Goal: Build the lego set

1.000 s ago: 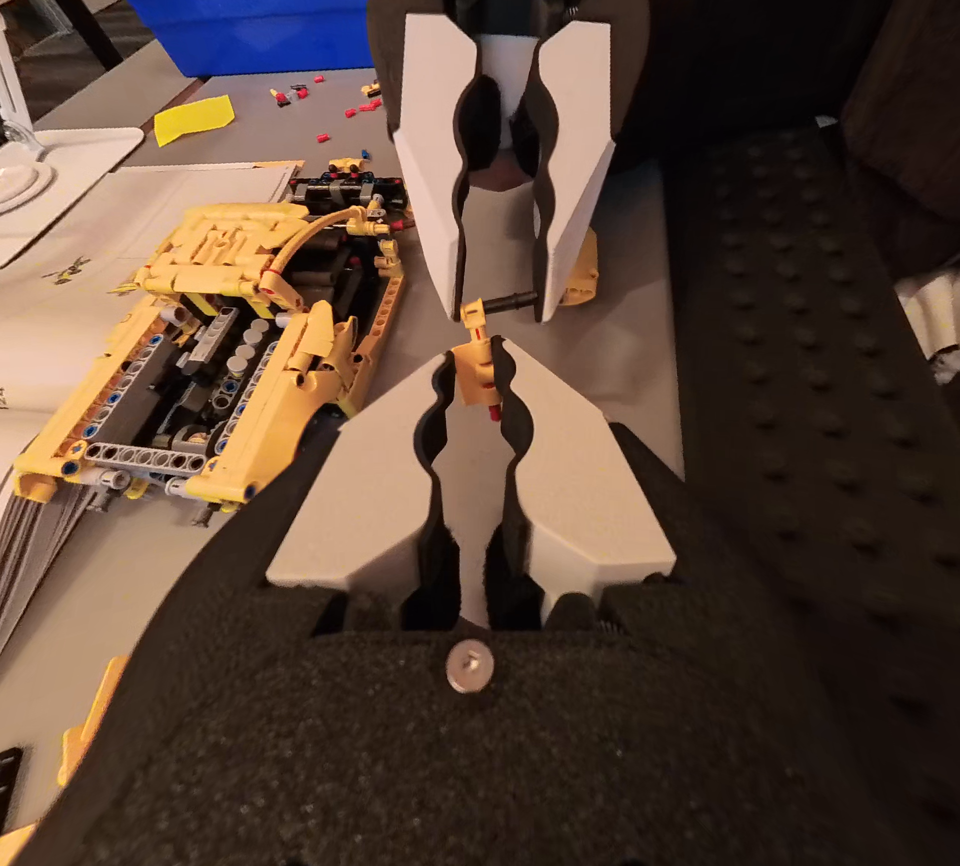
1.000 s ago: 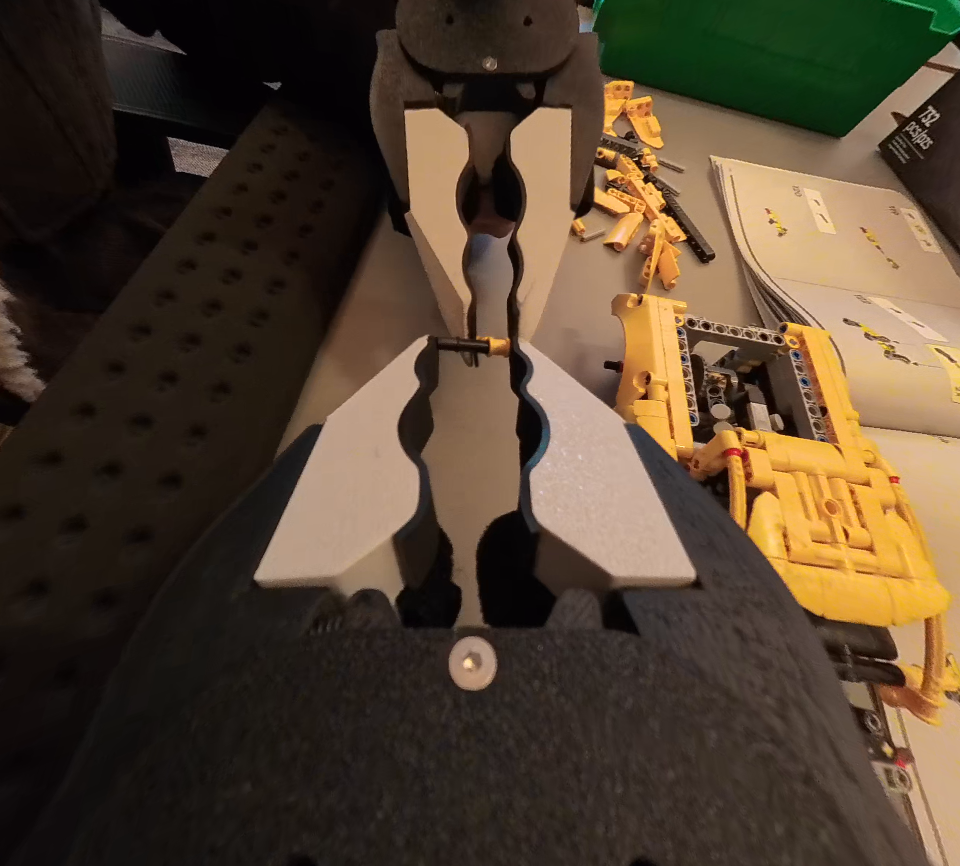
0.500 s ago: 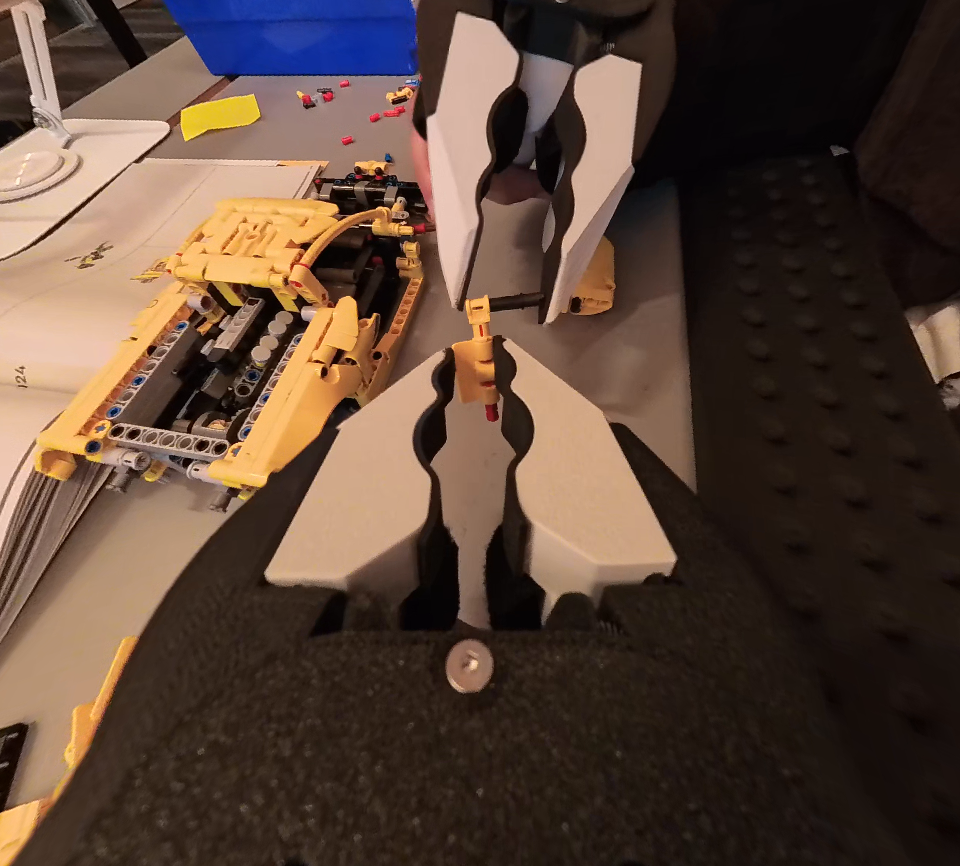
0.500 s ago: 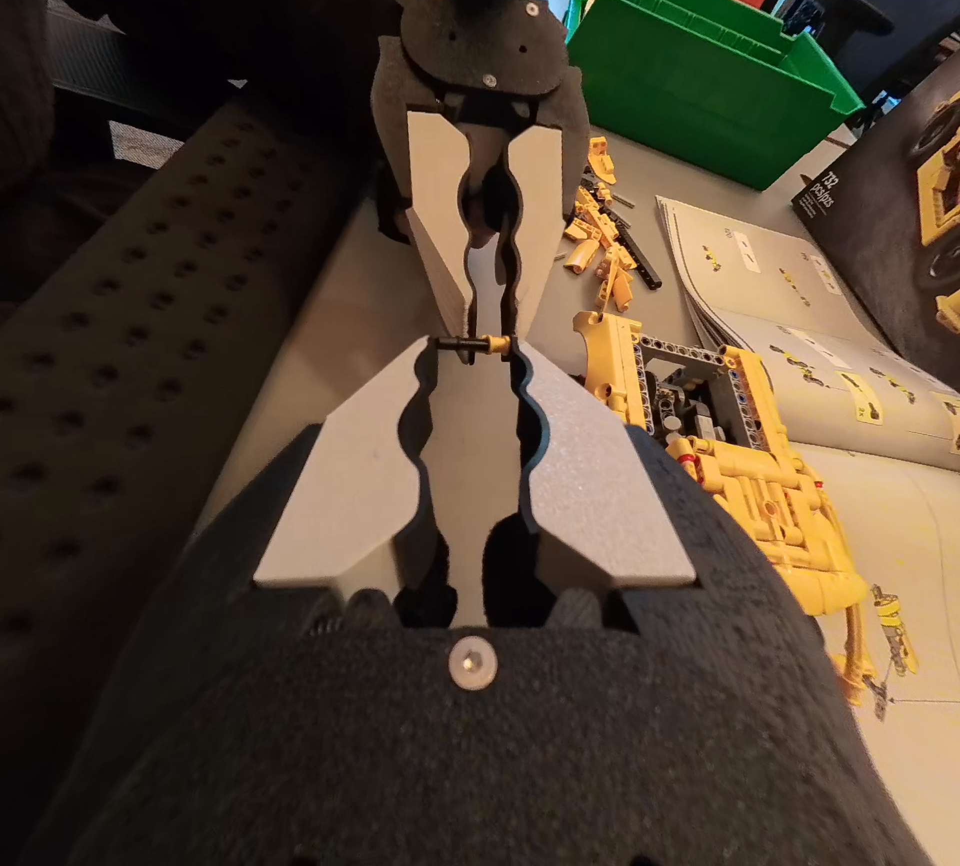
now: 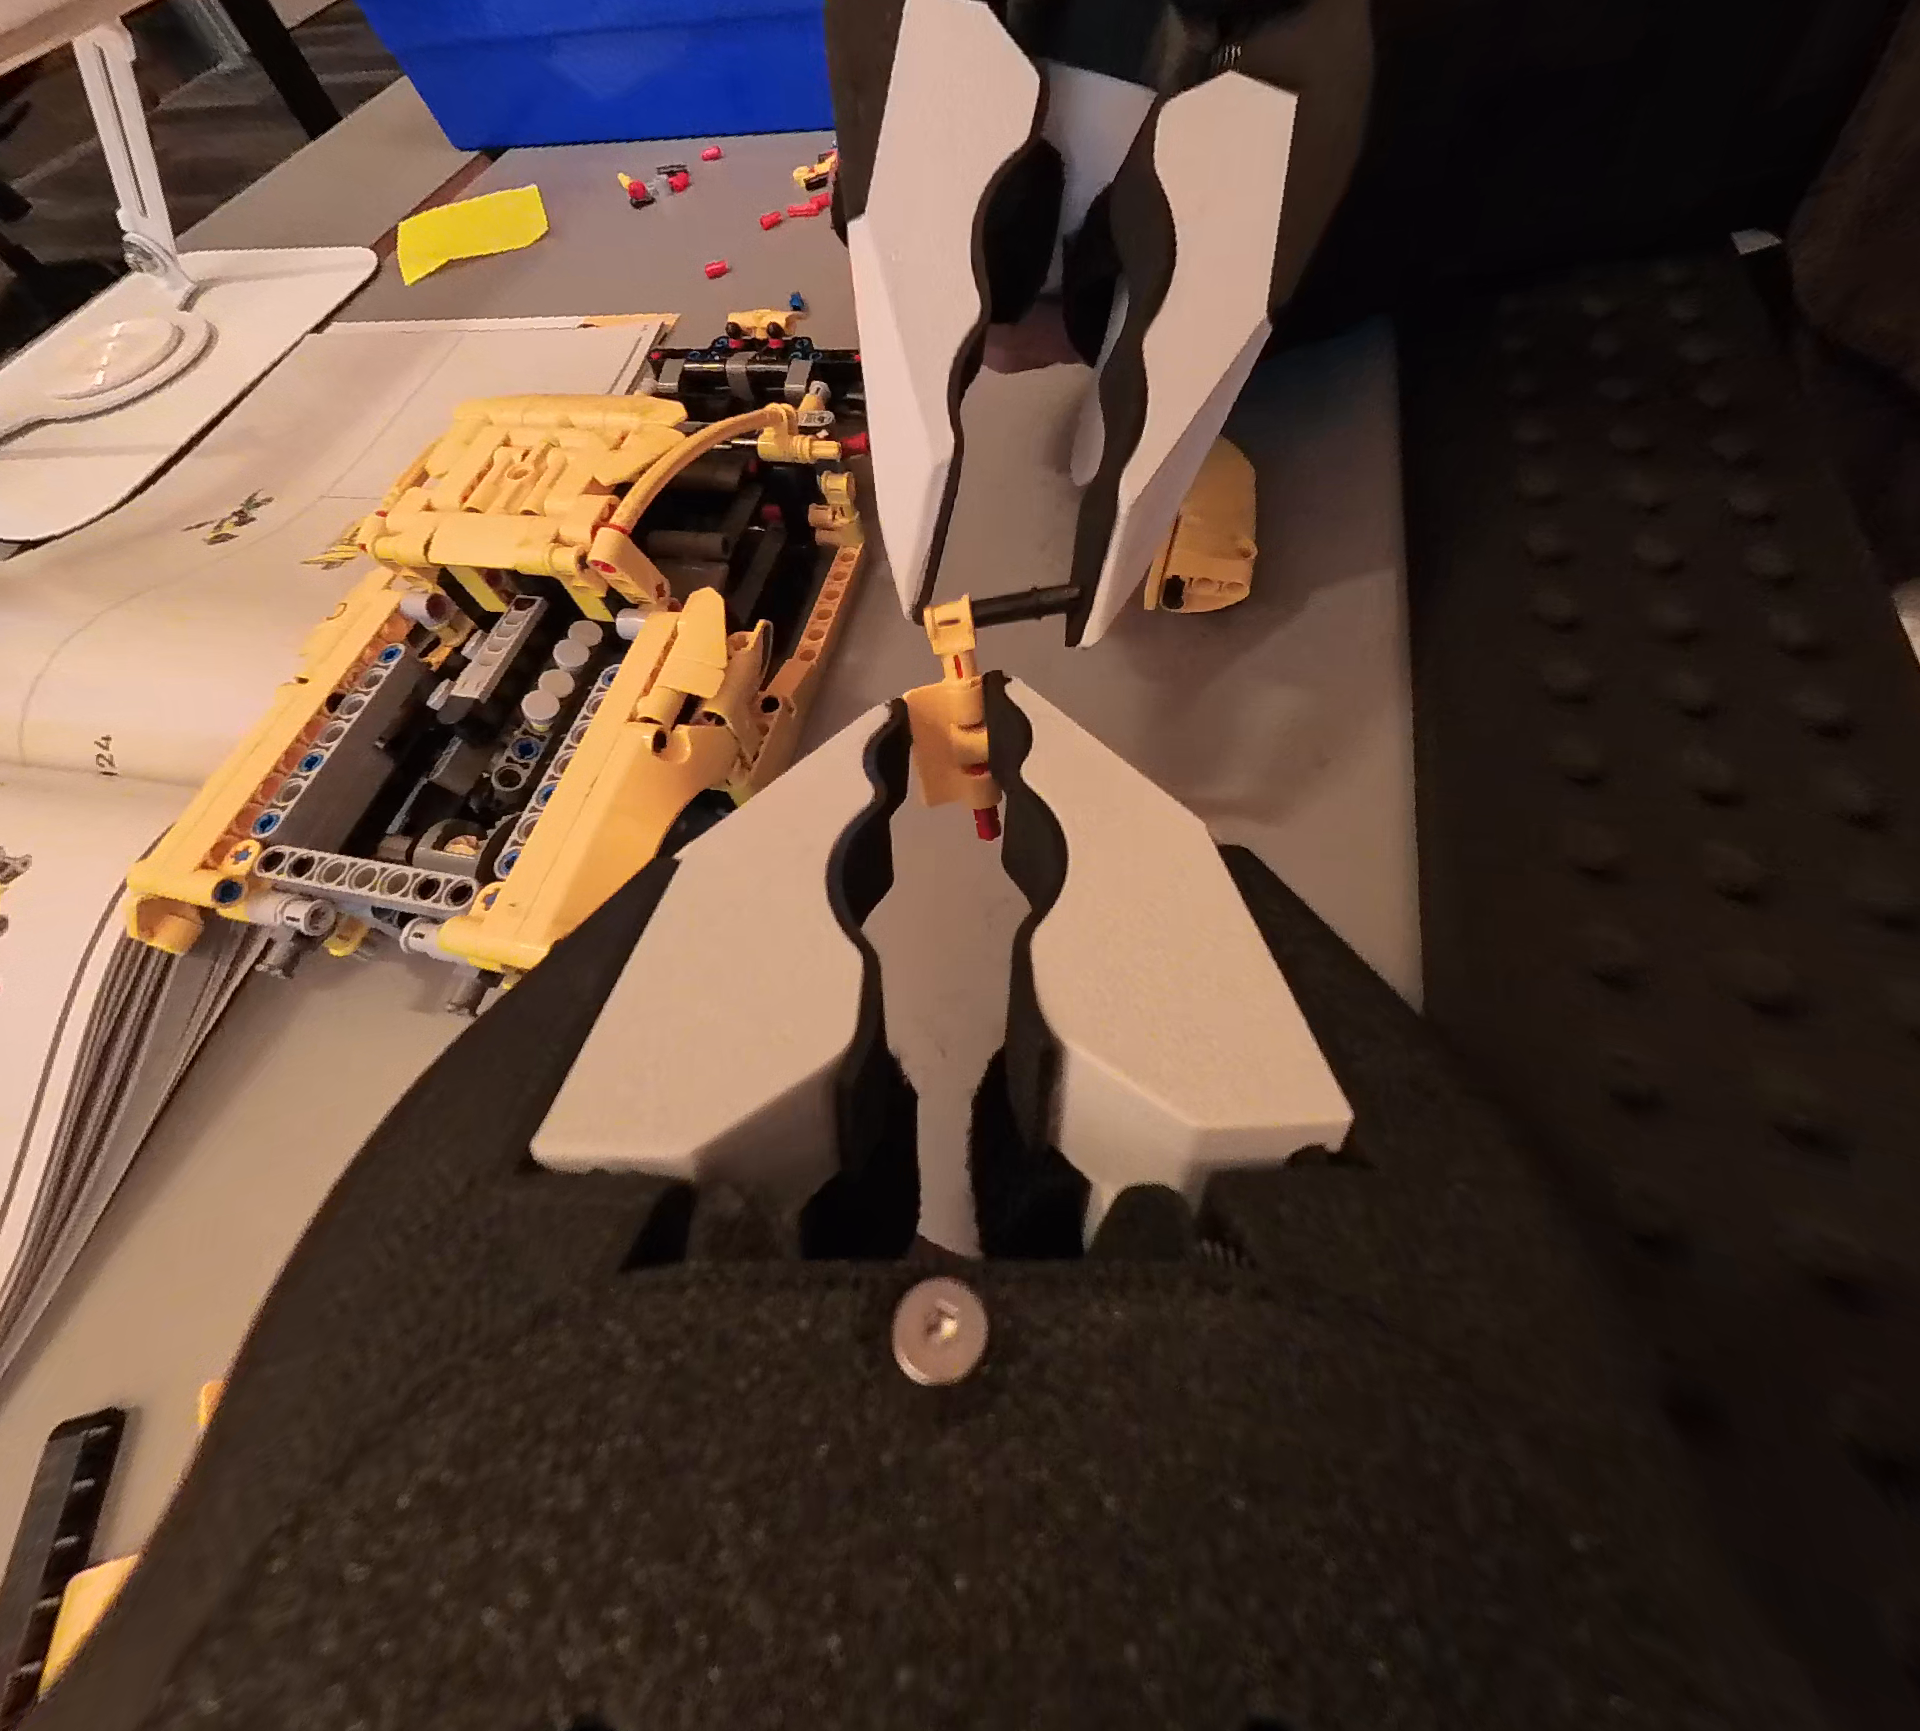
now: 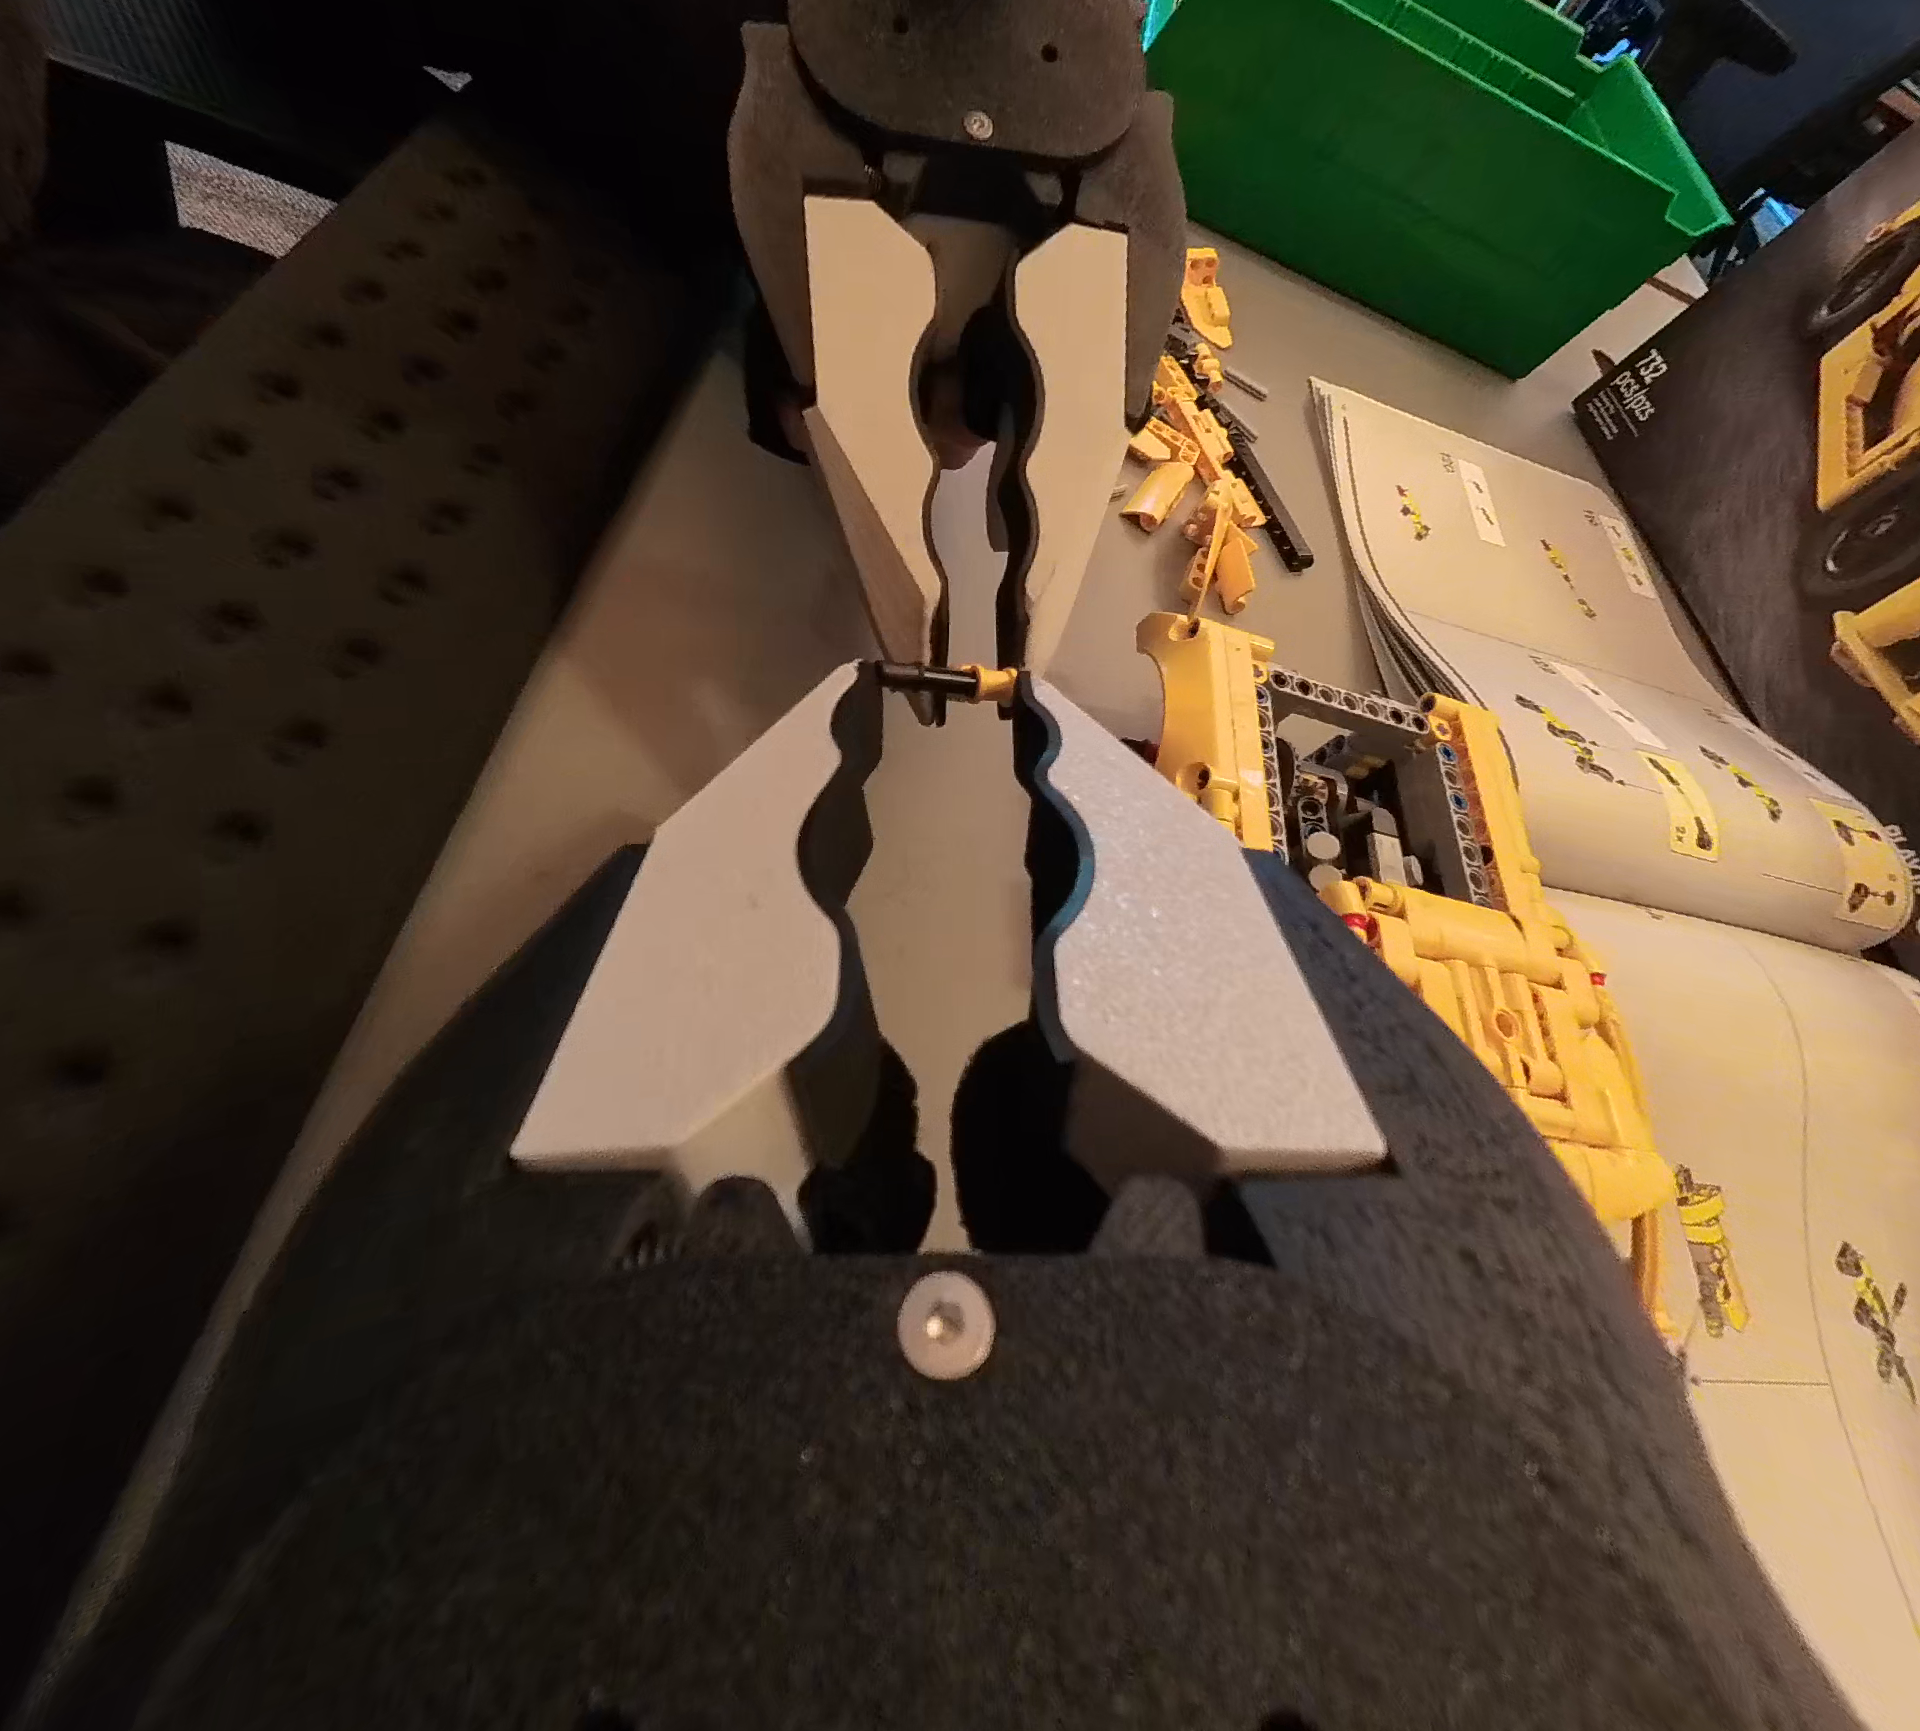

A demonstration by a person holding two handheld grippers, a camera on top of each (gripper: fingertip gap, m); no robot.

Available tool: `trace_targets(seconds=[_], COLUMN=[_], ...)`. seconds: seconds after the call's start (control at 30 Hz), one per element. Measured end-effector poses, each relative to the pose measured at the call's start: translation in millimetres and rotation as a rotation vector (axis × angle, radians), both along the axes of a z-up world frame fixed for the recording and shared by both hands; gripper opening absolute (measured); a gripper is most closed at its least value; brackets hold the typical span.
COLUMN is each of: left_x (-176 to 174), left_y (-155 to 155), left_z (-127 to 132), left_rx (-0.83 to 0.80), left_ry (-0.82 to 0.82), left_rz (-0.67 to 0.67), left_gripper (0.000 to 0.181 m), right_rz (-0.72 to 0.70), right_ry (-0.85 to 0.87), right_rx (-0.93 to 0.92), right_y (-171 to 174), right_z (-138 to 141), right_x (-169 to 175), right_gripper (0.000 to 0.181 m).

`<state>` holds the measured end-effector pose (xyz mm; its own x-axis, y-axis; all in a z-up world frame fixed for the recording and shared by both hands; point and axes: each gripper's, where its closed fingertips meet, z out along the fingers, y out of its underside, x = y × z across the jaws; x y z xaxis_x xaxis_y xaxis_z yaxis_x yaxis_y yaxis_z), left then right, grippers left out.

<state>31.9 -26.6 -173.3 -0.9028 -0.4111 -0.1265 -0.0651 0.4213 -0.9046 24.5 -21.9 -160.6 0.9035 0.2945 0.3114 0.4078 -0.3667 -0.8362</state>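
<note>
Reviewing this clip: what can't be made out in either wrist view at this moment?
- Left wrist view: the far end of the thin black plastic pin is covered by a finger of the right tongs; how deep it sits in the small yellow plastic connector held by the left tongs is too small to tell.
- Right wrist view: the yellow and black brick vehicle chassis is partly hidden by the right tongs' body.
- Both views: the person's hands are hidden.

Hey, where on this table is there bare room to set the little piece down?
Bare grey table lies along the near edge, between the yellow model and the dark perforated seat. Another strip runs between the blue bin and the model, dotted with small red pins. The booklet side is crowded.
</note>
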Motion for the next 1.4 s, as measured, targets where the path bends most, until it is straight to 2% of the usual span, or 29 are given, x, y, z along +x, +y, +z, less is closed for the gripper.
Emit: trace_targets(seconds=[0.37,0.53,0.67,0.8,1.0,1.1,1.23,1.4], left_x=[0.9,12.5,12.8,13.8,14.9,15.9,16.7,13.3], left_y=[-0.8,8.7,8.8,7.9,6.7,7.1,7.4,3.5], left_z=[-0.6,-1.5,-5.1,-11.0,-13.1,-13.8,-14.1,-15.8], left_rx=[0.049,0.126,0.172,0.268,0.345,0.367,0.367,0.366], left_ry=[-0.081,-0.178,-0.213,-0.298,-0.375,-0.395,-0.386,-0.377], left_rz=[0.01,0.08,0.079,0.076,0.074,0.076,0.08,0.061], left_gripper=[0.014,0.015,0.015,0.014,0.014,0.014,0.014,0.014], right_rz=[0.004,-0.096,-0.11,-0.126,-0.132,-0.151,-0.176,-0.182], right_ry=[-0.035,-0.019,-0.046,-0.131,-0.316,-0.328,-0.323,-0.367], right_rx=[0.002,-0.049,-0.088,-0.149,-0.168,-0.183,-0.224,-0.226], right_y=[0.3,1.4,0.5,-2.1,-2.7,-3.0,-2.6,0.1], right_z=[0.8,-7.1,-12.0,-19.8,-24.9,-27.2,-34.4,-34.6], right_x=[-1.2,11.0,12.1,16.0,13.8,13.6,15.3,14.5], right_gripper=[0.024,0.024,0.026,0.032,0.022,0.024,0.041,0.033])
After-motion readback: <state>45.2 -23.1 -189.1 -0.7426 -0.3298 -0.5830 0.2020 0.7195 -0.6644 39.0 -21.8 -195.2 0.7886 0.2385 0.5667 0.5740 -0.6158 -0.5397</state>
